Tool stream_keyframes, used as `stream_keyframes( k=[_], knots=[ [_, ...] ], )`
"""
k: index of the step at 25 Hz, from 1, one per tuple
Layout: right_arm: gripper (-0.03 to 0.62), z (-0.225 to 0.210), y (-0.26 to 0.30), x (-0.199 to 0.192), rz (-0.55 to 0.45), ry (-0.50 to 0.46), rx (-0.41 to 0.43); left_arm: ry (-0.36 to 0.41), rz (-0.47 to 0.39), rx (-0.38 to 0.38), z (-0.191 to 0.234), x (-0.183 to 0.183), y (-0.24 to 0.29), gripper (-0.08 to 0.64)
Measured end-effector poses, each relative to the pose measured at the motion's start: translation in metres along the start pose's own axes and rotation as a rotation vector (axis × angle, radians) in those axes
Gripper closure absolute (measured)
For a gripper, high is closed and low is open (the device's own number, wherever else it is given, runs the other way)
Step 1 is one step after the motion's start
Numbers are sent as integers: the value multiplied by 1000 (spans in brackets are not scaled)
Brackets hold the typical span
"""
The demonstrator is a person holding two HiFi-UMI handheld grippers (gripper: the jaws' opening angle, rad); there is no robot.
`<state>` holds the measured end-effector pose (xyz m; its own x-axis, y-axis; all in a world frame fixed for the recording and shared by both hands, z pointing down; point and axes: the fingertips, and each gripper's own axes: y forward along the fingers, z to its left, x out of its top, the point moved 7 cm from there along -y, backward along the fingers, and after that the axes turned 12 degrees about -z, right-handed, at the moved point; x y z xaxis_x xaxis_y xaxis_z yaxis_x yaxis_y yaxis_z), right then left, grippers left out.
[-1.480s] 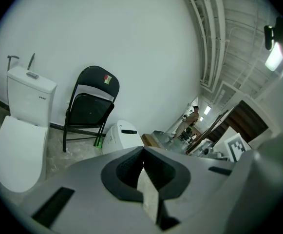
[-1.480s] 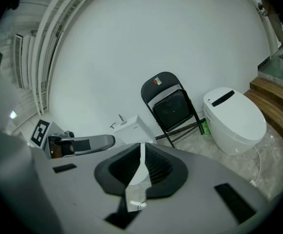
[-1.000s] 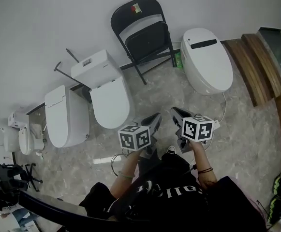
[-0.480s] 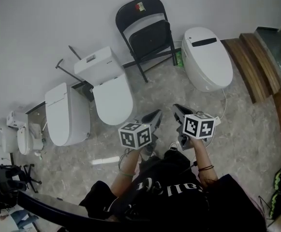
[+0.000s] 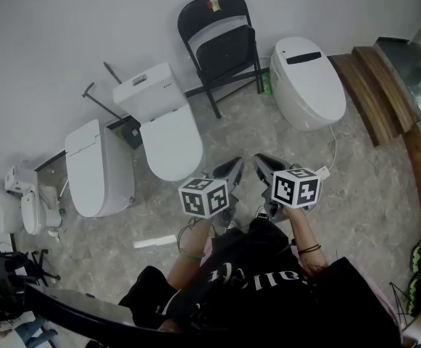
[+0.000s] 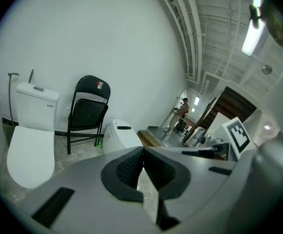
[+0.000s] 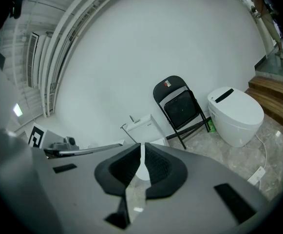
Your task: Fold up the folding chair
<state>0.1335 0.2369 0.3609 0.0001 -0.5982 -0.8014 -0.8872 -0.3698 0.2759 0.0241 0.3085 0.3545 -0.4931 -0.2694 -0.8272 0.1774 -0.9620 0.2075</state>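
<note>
The black folding chair (image 5: pixel 221 46) stands against the white wall between two toilets, with its seat tipped up steeply toward the backrest. It also shows in the left gripper view (image 6: pixel 87 112) and the right gripper view (image 7: pixel 180 106), well ahead of both. My left gripper (image 5: pixel 236 165) and right gripper (image 5: pixel 258 159) are held side by side over the floor, short of the chair and pointing toward it. Both are shut with nothing between the pads (image 6: pixel 131 167) (image 7: pixel 156 167). Neither touches the chair.
A white toilet with a tank (image 5: pixel 159 122) stands left of the chair, and another toilet (image 5: pixel 98 169) further left. A tankless white toilet (image 5: pixel 308 82) is at the chair's right, beside wooden steps (image 5: pixel 373 93). A green object (image 5: pixel 267 85) lies by the chair's leg. A plug and cable (image 5: pixel 326 171) lie on the floor.
Both grippers have moved forward toward the chair, staying side by side. The jaws have stayed shut. The chair has not moved.
</note>
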Motion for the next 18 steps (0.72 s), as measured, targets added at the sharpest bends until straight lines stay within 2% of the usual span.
stream_keyframes(
  k=[7,18],
  knots=[
    [557,14,-15,-4,-26,-67,-9,1,2,-21,-7,-3,-6,555],
    [555,12,-33,-4,-39,-83,-22,-23,-1,-29,-17,-10,-9,555]
  ],
)
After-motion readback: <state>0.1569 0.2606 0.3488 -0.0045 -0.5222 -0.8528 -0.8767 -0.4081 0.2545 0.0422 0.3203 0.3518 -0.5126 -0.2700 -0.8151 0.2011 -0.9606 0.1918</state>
